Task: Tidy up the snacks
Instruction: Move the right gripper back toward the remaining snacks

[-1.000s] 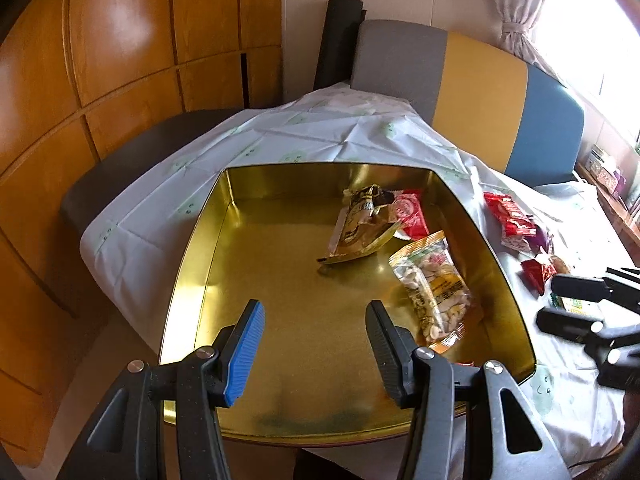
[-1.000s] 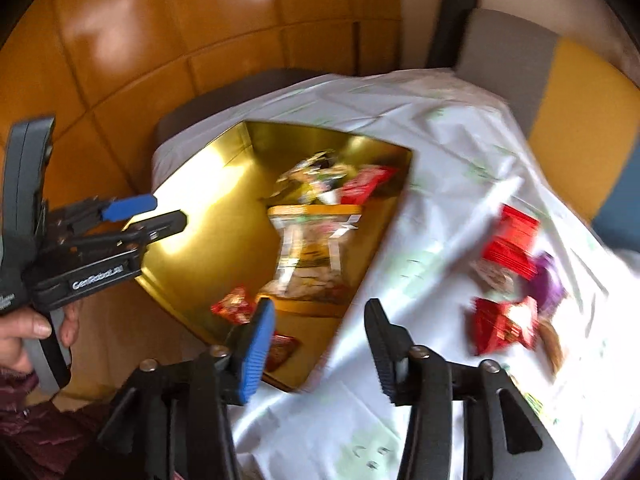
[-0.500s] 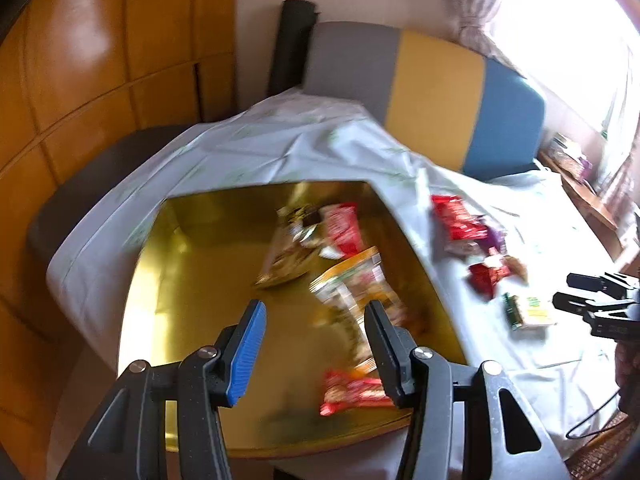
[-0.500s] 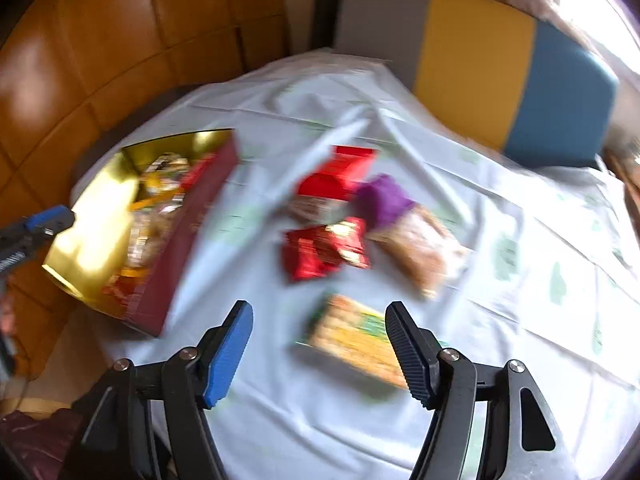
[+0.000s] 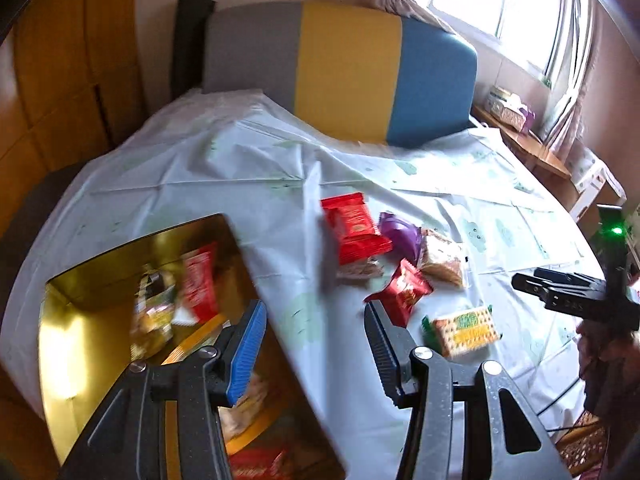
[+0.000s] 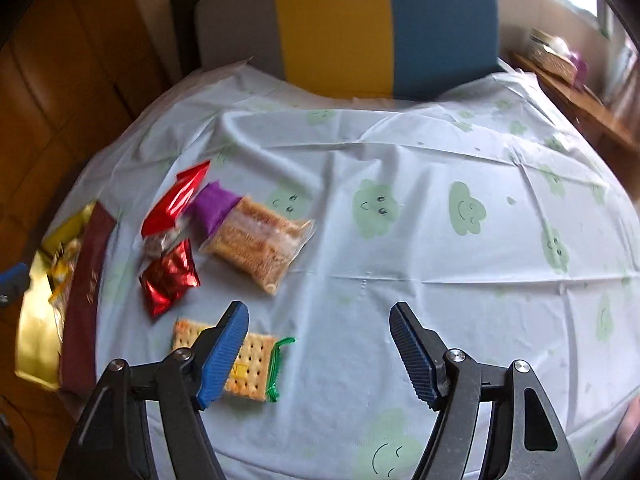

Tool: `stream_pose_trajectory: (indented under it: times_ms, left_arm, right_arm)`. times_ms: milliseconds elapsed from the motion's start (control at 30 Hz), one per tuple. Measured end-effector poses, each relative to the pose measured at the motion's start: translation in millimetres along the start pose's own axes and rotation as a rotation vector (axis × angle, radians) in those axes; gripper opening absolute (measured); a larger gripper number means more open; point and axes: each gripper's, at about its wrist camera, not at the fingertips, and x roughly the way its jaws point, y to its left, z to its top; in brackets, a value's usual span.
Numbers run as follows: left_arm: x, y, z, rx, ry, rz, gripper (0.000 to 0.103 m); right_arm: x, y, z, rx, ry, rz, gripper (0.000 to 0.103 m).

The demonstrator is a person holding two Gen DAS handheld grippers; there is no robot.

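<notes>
Left gripper (image 5: 314, 338): jaws parted a middling way, nothing between them. One ribbed blue pad, one ribbed black pad on black hinged arms. It hangs over the near right wall of the gold tin (image 5: 72, 344), with bare cloth showing in the gap.

Right gripper (image 6: 318, 354): jaws opening, wide, empty; only cloth between the ribbed blue pads. Its left finger overlaps the cracker pack (image 6: 248, 364) in view; contact cannot be told.

Gold tin: rectangular, shiny metal inside, dark red outside wall (image 6: 86, 288). It holds several blurred wrappers, among them a red packet (image 5: 200, 284) and a clear yellowish bag (image 5: 154, 320).

Loose snacks lie clustered on the tablecloth (image 6: 400, 264), right of the tin:
- flat red foil pack (image 5: 354, 228), glossy, oblong
- small crinkled red foil pouch (image 5: 402, 292), just beside the others
- purple wrapper (image 5: 398, 234), touching a clear bag of pale brown wafers (image 6: 258, 240)
- cracker pack: square dotted crackers in clear film with a green crimped end, nearest the right gripper, a little apart from the cluster

Tablecloth: thin pale plastic sheet, creased in a fold grid, printed with green smiling clouds.

Behind the table: padded chair back (image 5: 344, 68) in grey, yellow and blue panels. Glossy wood panelling (image 5: 52, 92) at left.
</notes>
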Motion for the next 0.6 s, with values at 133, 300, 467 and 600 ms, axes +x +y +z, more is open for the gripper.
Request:
stream_pose_trajectory:
  times_ms: [133, 300, 467, 600]
  left_arm:
    - [30.7, -14.4, 19.0, 0.014, 0.043, -0.007, 0.052]
    - [63.8, -26.6, 35.1, 0.003, 0.091, -0.026, 0.052]
    - [91.6, -30.9, 46.1, -0.014, 0.134, -0.041, 0.052]
    - [113.4, -35.1, 55.4, -0.025, 0.163, -0.051, 0.053]
  right_arm:
    - [1.9, -2.7, 3.1, 0.011, 0.003, -0.007, 0.077]
    - [-0.4, -0.7, 1.8, 0.005, 0.013, -0.017, 0.078]
    - [-2.2, 1.0, 1.6, 0.003, 0.011, -0.018, 0.082]
    - [-5.1, 2.1, 2.5, -0.001, 0.006, -0.011, 0.082]
